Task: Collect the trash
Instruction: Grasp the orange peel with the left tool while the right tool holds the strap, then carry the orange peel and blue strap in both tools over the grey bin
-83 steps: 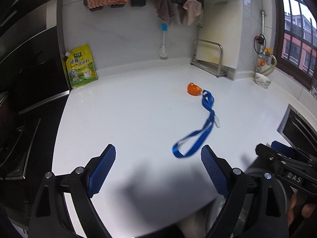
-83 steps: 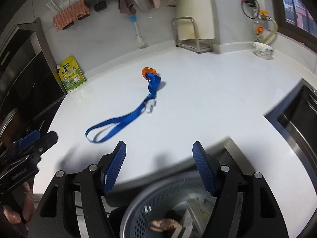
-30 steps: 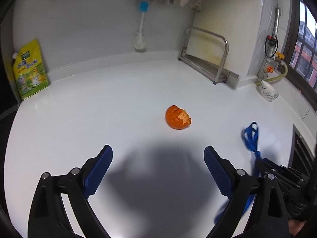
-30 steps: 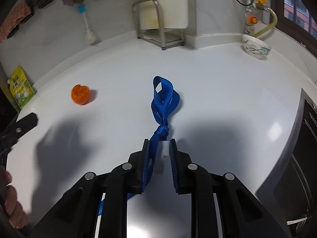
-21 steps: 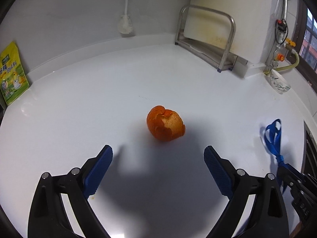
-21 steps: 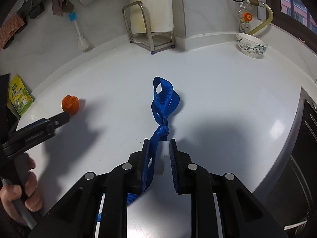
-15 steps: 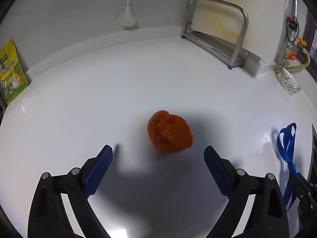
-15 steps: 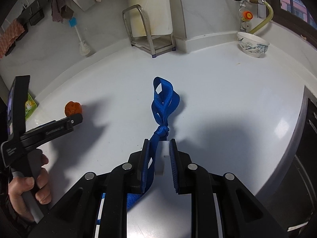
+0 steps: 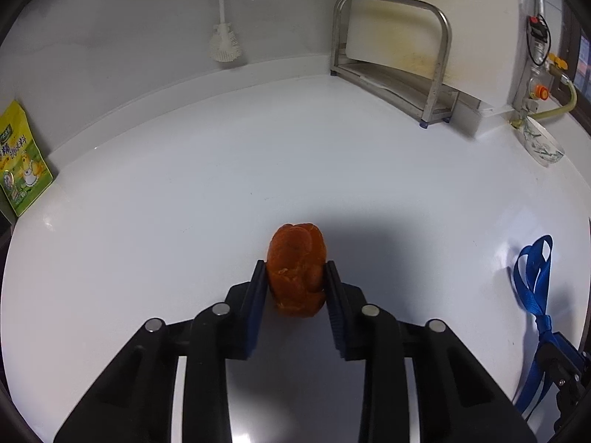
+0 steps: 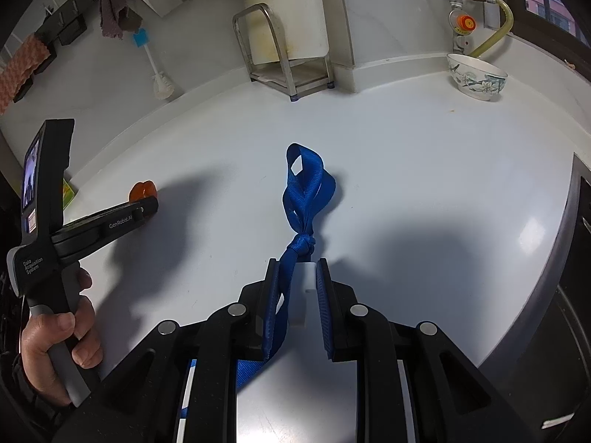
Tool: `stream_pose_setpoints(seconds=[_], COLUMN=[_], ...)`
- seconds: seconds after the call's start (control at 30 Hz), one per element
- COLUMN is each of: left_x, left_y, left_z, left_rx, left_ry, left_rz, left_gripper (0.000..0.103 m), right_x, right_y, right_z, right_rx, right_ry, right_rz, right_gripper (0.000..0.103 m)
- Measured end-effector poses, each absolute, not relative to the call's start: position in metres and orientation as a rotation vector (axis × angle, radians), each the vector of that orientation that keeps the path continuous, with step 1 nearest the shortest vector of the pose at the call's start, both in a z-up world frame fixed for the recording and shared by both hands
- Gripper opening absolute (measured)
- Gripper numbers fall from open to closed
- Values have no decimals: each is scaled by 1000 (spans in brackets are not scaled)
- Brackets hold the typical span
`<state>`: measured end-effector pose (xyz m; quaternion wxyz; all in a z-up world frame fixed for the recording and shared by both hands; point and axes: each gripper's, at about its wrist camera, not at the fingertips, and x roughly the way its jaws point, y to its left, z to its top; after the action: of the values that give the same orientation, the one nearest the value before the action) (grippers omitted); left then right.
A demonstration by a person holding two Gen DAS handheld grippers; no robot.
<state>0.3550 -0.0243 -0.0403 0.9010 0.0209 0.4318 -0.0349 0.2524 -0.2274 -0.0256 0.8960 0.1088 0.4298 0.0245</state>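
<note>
An orange peel [image 9: 297, 267] sits on the white counter [image 9: 184, 192], and my left gripper [image 9: 295, 277] is closing on it, its blue pads pressing both sides. In the right wrist view the same peel [image 10: 142, 190] shows past the tip of the left gripper [image 10: 146, 208], which a hand [image 10: 55, 347] holds. My right gripper [image 10: 295, 277] is shut on a blue strap [image 10: 304, 192] and its white clip [image 10: 303, 291], just behind the knot. The strap's loop lies on the counter ahead. In the left wrist view, the strap [image 9: 533, 277] is at the right edge.
A metal rack [image 9: 391, 59] with a cutting board stands at the back wall, with a hanging brush [image 9: 223, 29] to its left. A yellow-green pouch [image 9: 20, 166] leans at far left. A patterned bowl [image 10: 476, 81] sits at the back right. The counter's dark edge [image 10: 569, 229] runs along the right.
My left gripper came forward over the orange peel and its jaws went from wide apart to closed against the peel. The right gripper kept its hold on the strap without moving.
</note>
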Motion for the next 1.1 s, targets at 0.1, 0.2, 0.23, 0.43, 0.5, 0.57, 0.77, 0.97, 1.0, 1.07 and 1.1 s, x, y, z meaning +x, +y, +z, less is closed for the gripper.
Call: stream_pose_setpoints(seconds=[0.1, 0.2, 0.23, 0.43, 0.5, 0.57, 0.77, 0.97, 1.0, 1.07, 1.1], left_x=[340, 312, 302, 238, 212, 188, 113, 56, 48, 36, 30], left_y=[-22, -19, -18, -11, -8, -7, -14, -24, -25, -28, -29], left_z=[-37, -29, -26, -4, 4, 8, 9, -5, -7, -12, -15], left_rx=[39, 83, 93, 92, 83, 76, 90, 111, 111, 109, 115], left_ry=[891, 846, 832, 778, 762, 762, 746, 750, 753, 766, 771], left_rz=[-90, -89, -91, -134, -148, -168, -216, -239, -243, -257, -259], left_gripper=[26, 26, 26, 26, 26, 26, 26, 26, 26, 26, 26], right_x=[245, 232, 227, 185, 164, 142, 73, 11, 2, -14, -20], right_y=[-224, -221, -220, -210, -206, -203, -200, -201, -201, -199, -198], right_z=[-24, -21, -20, -14, -11, -7, 1, -8, -9, -11, -12], right_rx=[219, 225, 228, 249, 255, 259, 277, 269, 263, 238, 222], right_ry=[886, 874, 869, 852, 842, 829, 793, 797, 801, 801, 800], right_rz=[58, 67, 69, 94, 98, 97, 84, 43, 39, 30, 22], right_gripper=[20, 20, 20, 20, 20, 20, 20, 20, 20, 20, 20])
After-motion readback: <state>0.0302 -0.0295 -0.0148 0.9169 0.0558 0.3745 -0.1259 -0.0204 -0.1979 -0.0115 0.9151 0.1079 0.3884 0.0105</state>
